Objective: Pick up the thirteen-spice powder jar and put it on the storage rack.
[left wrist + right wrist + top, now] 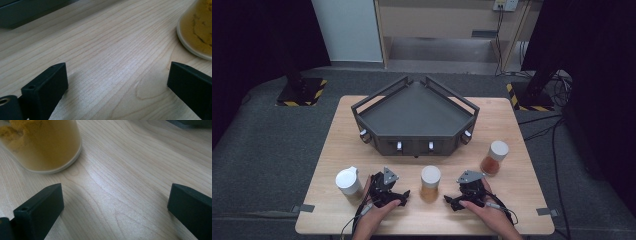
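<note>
A wooden table [337, 150] carries a wedge-shaped railed tray [414, 117] at its far middle. Nearer the person, three lidded jars stand in a loose row: the left jar [348, 184] toward the near left, the middle jar [430, 183] at the near centre, and the right jar [495, 157] farther back on the right. The left gripper [399, 196] rests on the table between the left and middle jars, just beside the left one. The right gripper [451, 201] rests on the table just right of the middle jar, nearer the person than the right jar. Both grippers point toward the middle jar, which sits between them. In the left gripper view the middle jar [197, 30] stands ahead to the right; in the right gripper view the same jar [42, 145] stands ahead to the left.
</note>
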